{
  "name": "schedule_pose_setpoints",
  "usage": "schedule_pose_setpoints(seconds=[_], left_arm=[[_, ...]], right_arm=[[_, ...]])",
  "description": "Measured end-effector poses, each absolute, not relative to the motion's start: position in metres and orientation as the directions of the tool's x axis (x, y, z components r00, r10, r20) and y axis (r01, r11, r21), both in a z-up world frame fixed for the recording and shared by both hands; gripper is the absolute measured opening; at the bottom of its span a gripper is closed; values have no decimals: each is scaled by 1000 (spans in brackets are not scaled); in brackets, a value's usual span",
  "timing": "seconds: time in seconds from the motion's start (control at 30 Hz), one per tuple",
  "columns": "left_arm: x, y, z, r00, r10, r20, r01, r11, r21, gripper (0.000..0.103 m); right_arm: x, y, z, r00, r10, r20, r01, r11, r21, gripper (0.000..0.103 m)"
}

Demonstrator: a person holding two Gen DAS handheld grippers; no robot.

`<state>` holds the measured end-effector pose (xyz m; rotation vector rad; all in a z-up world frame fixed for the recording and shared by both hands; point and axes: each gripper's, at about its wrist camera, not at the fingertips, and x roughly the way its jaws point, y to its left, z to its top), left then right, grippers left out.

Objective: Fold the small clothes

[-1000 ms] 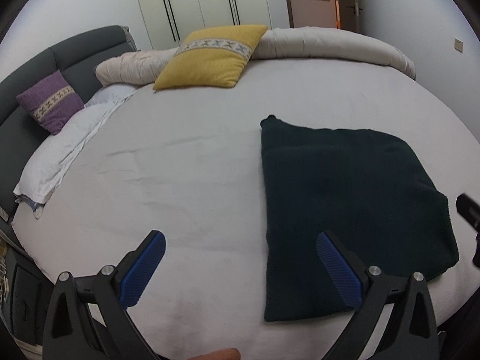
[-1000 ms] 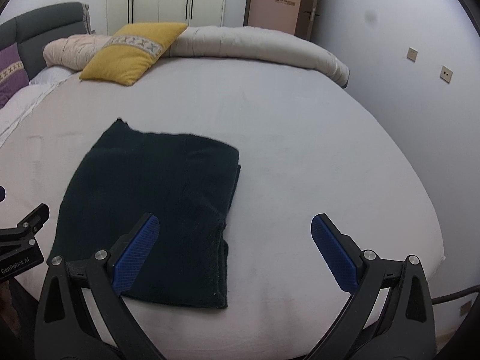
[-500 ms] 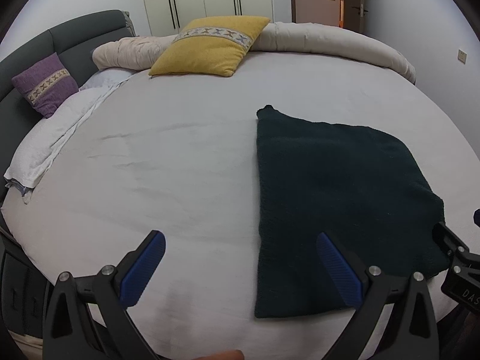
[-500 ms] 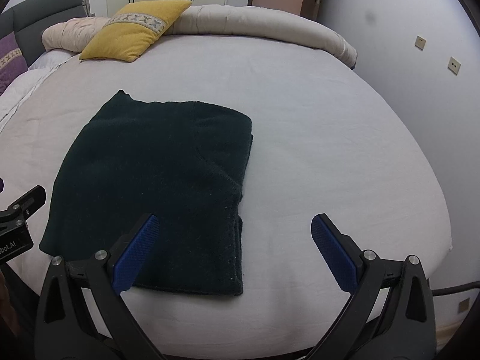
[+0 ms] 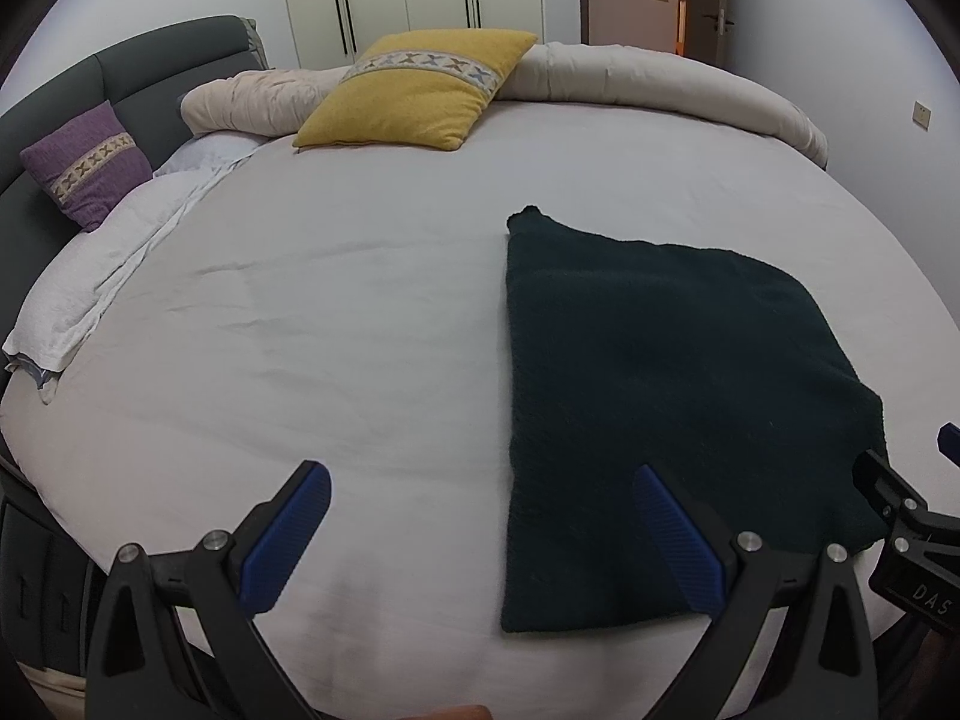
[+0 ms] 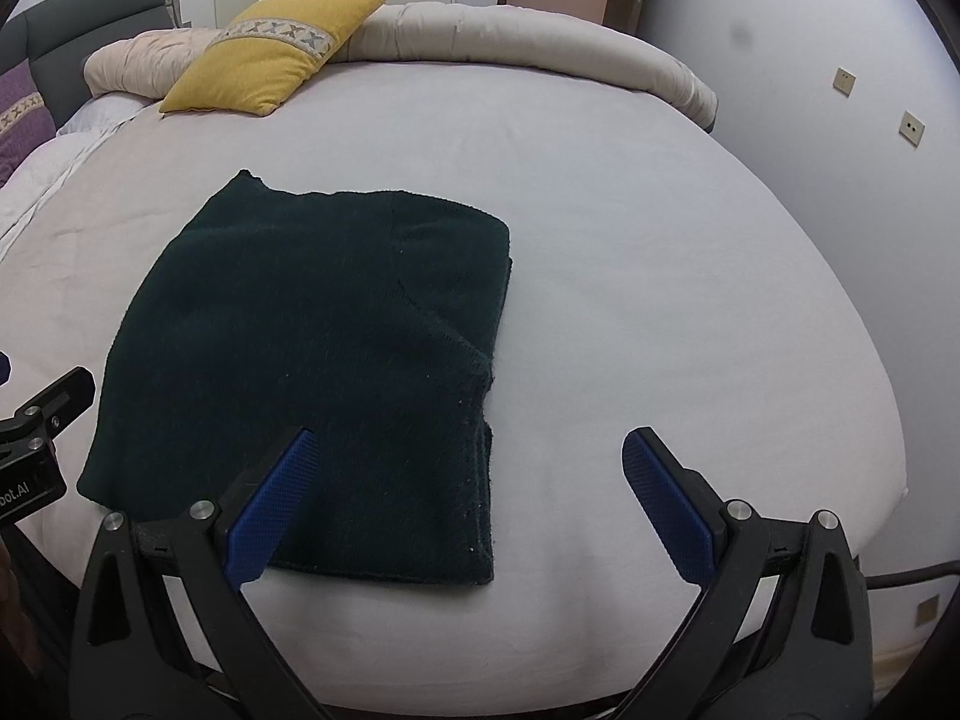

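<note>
One dark green folded knitted cloth (image 5: 654,396) lies flat on the big round bed with the pale grey sheet (image 5: 336,324). It is the only piece of clothing I can see. It sits on the near half of the bed, close to the near edge and a bit toward my right side.

I count two grippers. My left gripper (image 5: 480,534) hangs above the near edge of the bed with its two blue pads spread wide and nothing between them. Its right pad is over the near left part of the cloth. My right gripper (image 6: 465,498) is spread wide too and holds nothing. Its left pad is over the near part of the cloth and its right pad is over bare sheet.

The cloth is a bit longer than it is wide. Its long way runs from the near edge of the bed toward the far side where the pillows are. One small pointed corner sticks out at the far left of the cloth. On the right side of the cloth I can see stacked layers at the edge.

I count two small pillows at the far side of the bed: one yellow square pillow with a patterned band (image 5: 420,96) and one purple pillow with a patterned band (image 5: 87,165). One long rolled cream quilt (image 5: 660,87) curves along the far rim.
</note>
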<state>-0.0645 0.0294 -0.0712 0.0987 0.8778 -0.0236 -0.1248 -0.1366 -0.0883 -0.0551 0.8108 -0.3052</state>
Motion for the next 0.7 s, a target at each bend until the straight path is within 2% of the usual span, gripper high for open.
schedule_pose_setpoints(seconds=[0.7], left_arm=[[-64,31,-76,630,8,-776,65,996,63,103]], right_arm=[[-126,-134,-92,646,-289,-707,249,955,-163,103]])
